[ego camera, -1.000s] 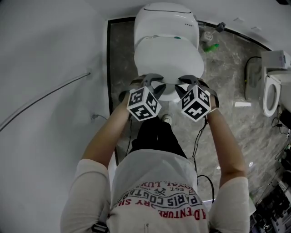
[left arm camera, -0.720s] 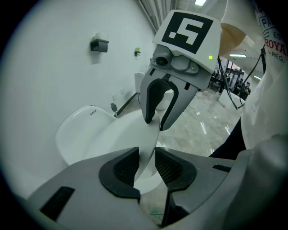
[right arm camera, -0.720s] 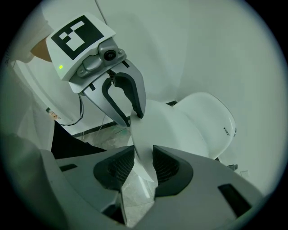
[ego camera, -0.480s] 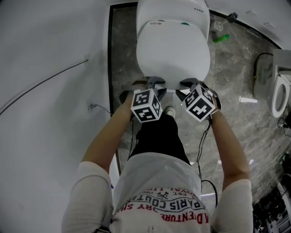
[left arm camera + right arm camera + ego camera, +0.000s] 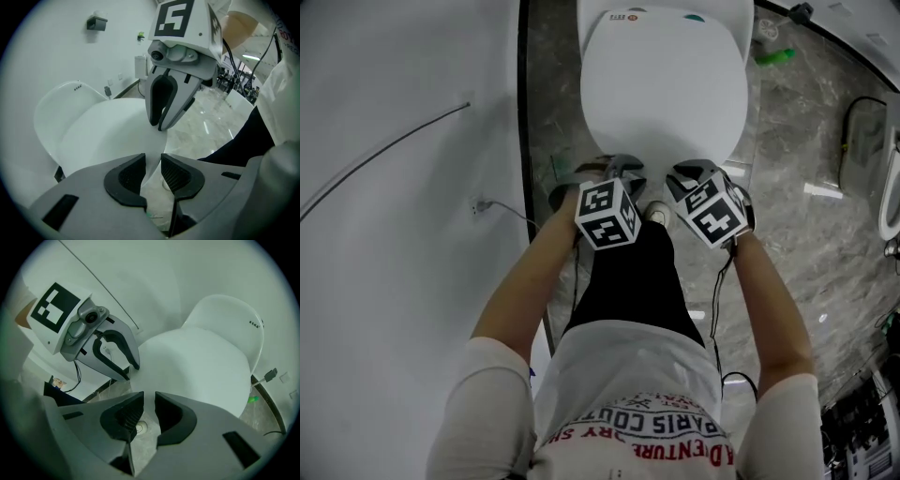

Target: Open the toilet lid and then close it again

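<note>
The white toilet lid (image 5: 661, 84) lies down over the bowl, top centre of the head view. Both grippers are at its front edge. My left gripper (image 5: 614, 167) holds the front-left rim, and in the left gripper view (image 5: 152, 164) the lid's (image 5: 108, 136) edge runs into the narrow gap between the pads. My right gripper (image 5: 698, 171) is at the front-right rim. Its jaws (image 5: 149, 404) have just been closing, with the lid's (image 5: 197, 366) edge between them. Each gripper shows in the other's view, the right (image 5: 158, 125) and the left (image 5: 132, 371), tips on the rim.
A white wall with a thin cable (image 5: 384, 150) stands close on the left. Grey marble floor (image 5: 806, 244) lies to the right, with a green bottle (image 5: 773, 56) and another toilet (image 5: 892, 187) at the edge. The person's shoe (image 5: 656, 213) is just before the bowl.
The lid has come down from a raised tilt to lying over the bowl. Both grippers sank with its front edge.
</note>
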Motion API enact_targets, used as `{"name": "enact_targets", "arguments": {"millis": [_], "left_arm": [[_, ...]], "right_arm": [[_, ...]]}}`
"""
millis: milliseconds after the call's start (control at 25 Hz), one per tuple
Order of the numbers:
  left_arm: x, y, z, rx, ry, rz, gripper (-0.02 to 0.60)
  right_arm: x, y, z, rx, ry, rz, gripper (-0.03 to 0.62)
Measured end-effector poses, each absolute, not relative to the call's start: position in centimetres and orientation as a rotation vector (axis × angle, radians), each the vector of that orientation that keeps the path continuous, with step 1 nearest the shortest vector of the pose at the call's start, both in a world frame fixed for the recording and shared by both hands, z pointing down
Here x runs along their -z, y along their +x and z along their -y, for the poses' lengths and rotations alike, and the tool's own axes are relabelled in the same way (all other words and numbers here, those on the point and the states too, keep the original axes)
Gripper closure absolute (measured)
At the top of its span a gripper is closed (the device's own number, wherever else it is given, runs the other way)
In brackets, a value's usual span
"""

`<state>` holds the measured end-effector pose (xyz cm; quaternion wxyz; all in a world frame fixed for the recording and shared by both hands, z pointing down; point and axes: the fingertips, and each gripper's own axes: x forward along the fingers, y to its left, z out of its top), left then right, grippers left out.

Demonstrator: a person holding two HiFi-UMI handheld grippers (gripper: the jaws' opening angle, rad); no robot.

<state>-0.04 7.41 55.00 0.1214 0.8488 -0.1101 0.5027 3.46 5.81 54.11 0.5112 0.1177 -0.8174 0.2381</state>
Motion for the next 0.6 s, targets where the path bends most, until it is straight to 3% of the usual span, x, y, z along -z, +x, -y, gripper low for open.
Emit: {"name": "enact_targets", "arguments": {"millis": [120, 280, 600], "left_arm": [[-57.1, 0.1, -7.8, -1.391, 2.415, 0.359, 0.485], [-60.0, -0.4, -7.4, -1.245, 2.342, 0.499, 0.552], [-64.9, -0.9, -8.0, -1.154, 2.277, 0.610, 0.557]], "right_arm": [[-56.3, 3.7, -6.6, -0.543, 0.282, 1.944, 0.519], [-59.2, 3.7, -7.1, -0.569, 0.295, 1.943, 0.519], [-64.1, 3.3, -7.9, -0.577, 0.323, 1.942, 0.523]]}}
